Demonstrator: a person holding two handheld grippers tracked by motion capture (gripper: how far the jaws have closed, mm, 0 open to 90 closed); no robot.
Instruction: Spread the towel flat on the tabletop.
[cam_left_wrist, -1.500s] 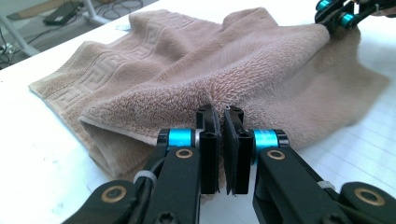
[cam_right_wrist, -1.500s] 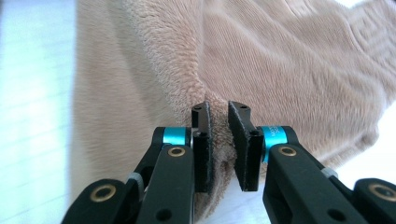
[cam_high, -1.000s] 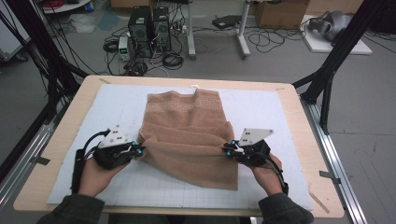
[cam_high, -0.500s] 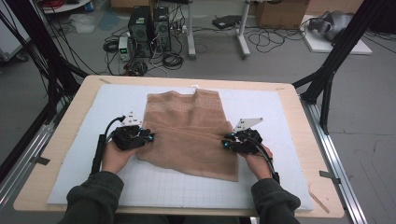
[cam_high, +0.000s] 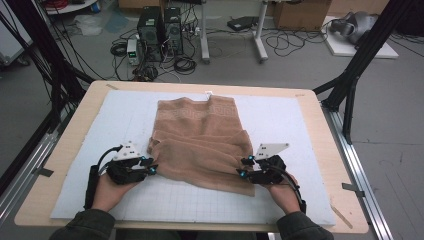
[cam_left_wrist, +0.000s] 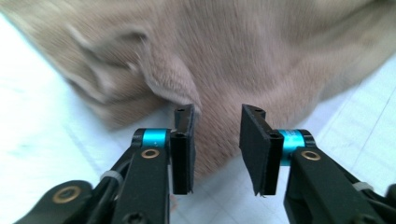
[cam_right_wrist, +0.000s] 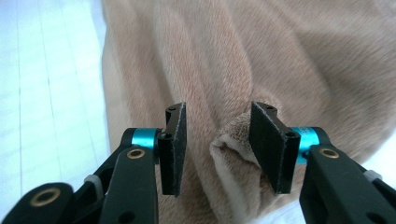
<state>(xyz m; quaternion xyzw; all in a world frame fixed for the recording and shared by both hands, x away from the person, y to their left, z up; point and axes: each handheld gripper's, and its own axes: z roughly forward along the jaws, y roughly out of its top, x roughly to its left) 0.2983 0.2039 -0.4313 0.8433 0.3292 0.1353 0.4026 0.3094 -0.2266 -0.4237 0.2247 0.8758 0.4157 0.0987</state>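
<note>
Tan fleece towel (cam_high: 202, 142) spread mid-table on white grid mat (cam_high: 300, 120), folded layer bunched along its near half; far hem w/ woven band pattern at 12 o'clock, near edge at 6 o'clock. Left gripper (cam_high: 150, 167) at towel's 8 o'clock corner, right gripper (cam_high: 241, 167) at 4 o'clock corner, both low on mat. Jaws of each just been opening, now parted, released: pads not pressing cloth.

Left gripper view: left gripper (cam_left_wrist: 217, 133) blurred at top, towel (cam_left_wrist: 261, 60) soft w/ motion; small raised peak of pile just touching tip of one pad, cloth lying under gap, no clamp. Right gripper view: right gripper (cam_right_wrist: 217, 140) w/ rolled towel (cam_right_wrist: 289, 60) edge standing in gap, leaning near one pad; contact w/ that pad hard to make out.

Hands (cam_high: 112, 187) partly covered by gripper bodies; sleeves cut off at 6 o'clock frame edge. Towel underside and inner fold layers hidden. Small white tag at 12 o'clock hem too small to read. Wooden table (cam_high: 60, 165) border around mat; no containers on it.
</note>
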